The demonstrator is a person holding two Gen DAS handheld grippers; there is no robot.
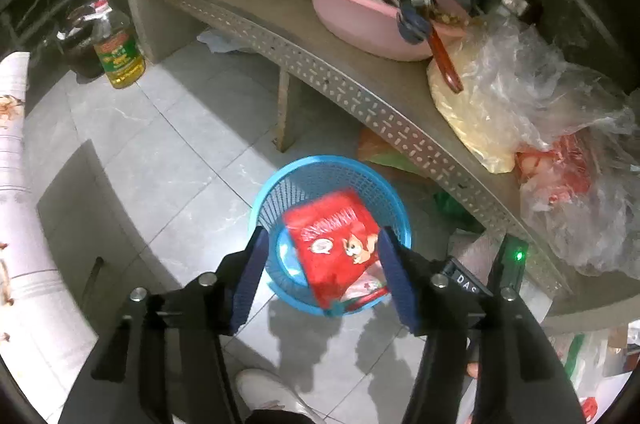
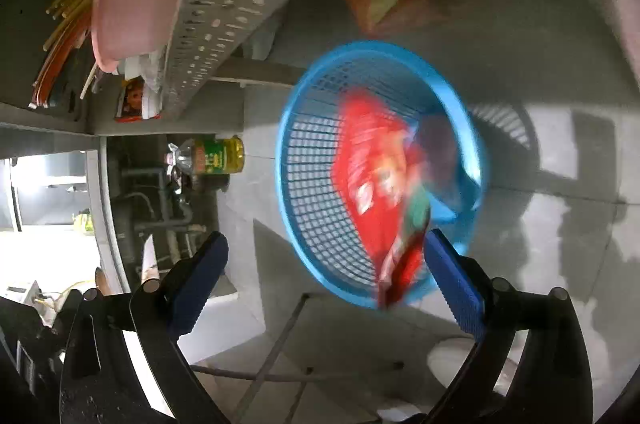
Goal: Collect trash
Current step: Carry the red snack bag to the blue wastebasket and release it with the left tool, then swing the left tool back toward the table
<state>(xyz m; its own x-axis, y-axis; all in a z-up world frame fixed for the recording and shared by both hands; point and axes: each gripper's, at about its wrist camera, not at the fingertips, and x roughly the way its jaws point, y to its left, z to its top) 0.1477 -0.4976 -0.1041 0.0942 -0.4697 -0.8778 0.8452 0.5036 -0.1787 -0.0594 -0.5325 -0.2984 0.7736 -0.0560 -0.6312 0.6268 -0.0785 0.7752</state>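
A blue mesh basket (image 1: 320, 172) stands on the tiled floor below a cluttered shelf; it also shows in the right wrist view (image 2: 308, 208). A red snack packet (image 1: 336, 244) lies tilted in the basket, over other wrappers. My left gripper (image 1: 322, 248) hangs open above the basket with the packet between its blue pads, apart from both. In the right wrist view the packet (image 2: 372, 180) is motion-blurred, in or over the basket, close to one blue finger (image 2: 452, 276). My right gripper (image 2: 324, 256) is open and empty.
A grey perforated shelf (image 1: 360, 100) carries a pink basin (image 1: 360, 20), bowls and plastic bags (image 1: 540, 96). An oil bottle (image 1: 120, 56) stands on the floor at the left. A white shoe (image 1: 264, 388) is at the bottom. A cabinet (image 1: 80, 208) stands at the left.
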